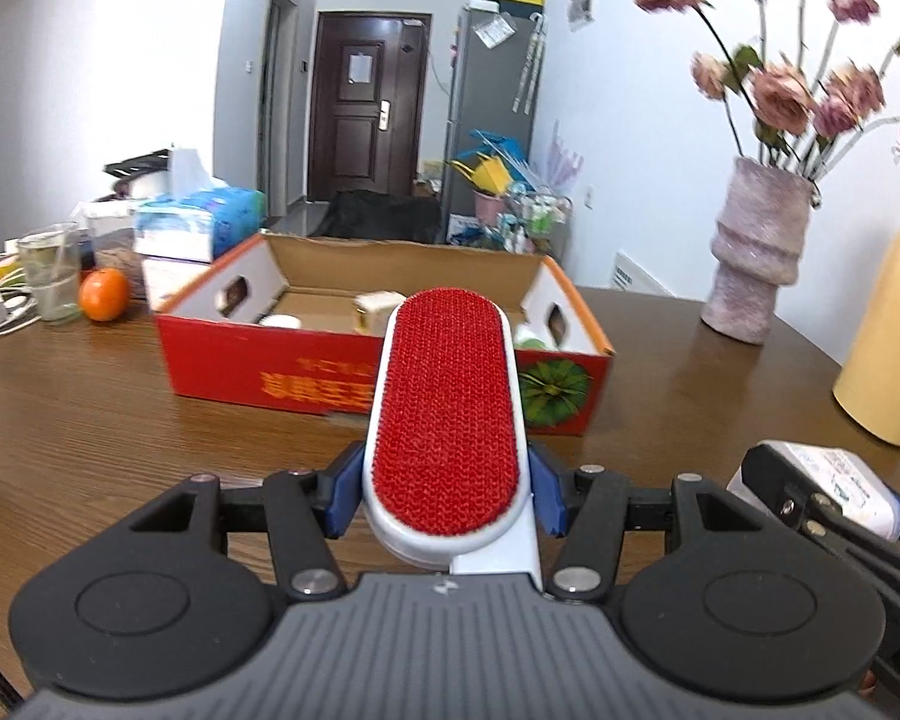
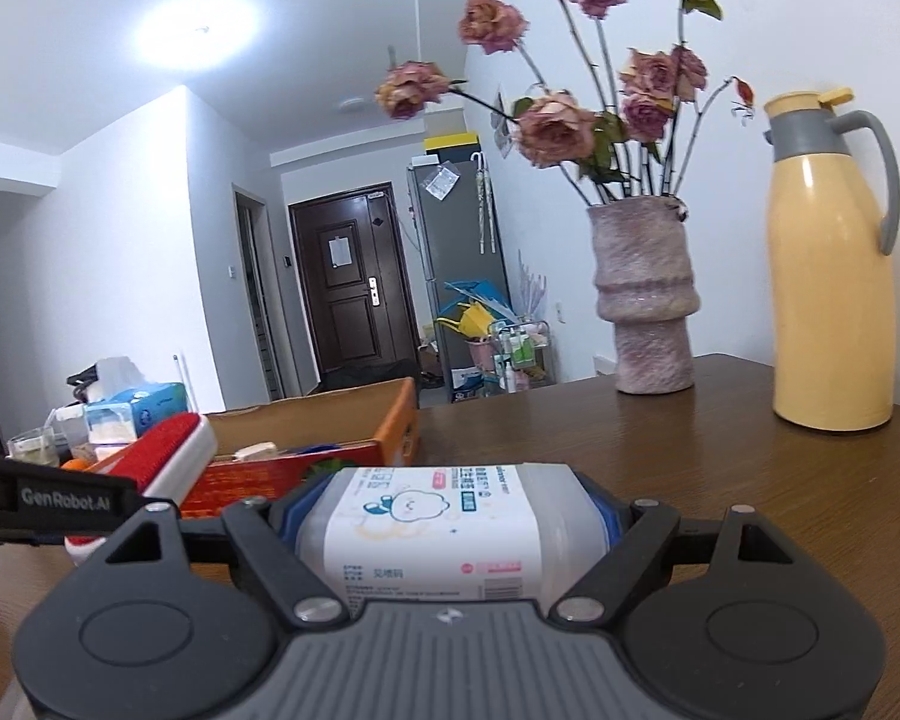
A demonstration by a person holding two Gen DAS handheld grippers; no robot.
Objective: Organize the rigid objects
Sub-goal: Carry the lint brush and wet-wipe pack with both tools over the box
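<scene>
My left gripper (image 1: 445, 495) is shut on a white lint brush with a red bristle face (image 1: 447, 414), which points forward above the wooden table toward an open red cardboard box (image 1: 258, 372). The box holds a few small white and beige items. My right gripper (image 2: 450, 516) is shut on a clear plastic container with a white printed label (image 2: 438, 531). From the left wrist view that container (image 1: 840, 483) shows at the lower right. In the right wrist view the lint brush (image 2: 174, 450) and the box (image 2: 399, 420) sit to the left.
A pink vase of dried roses (image 1: 756, 252) and a yellow thermos jug (image 1: 888, 324) stand at the table's right. Left of the box are an orange (image 1: 104, 294), a glass (image 1: 51, 276), tissue packs (image 1: 201, 222) and cables. A dark door and a fridge lie beyond.
</scene>
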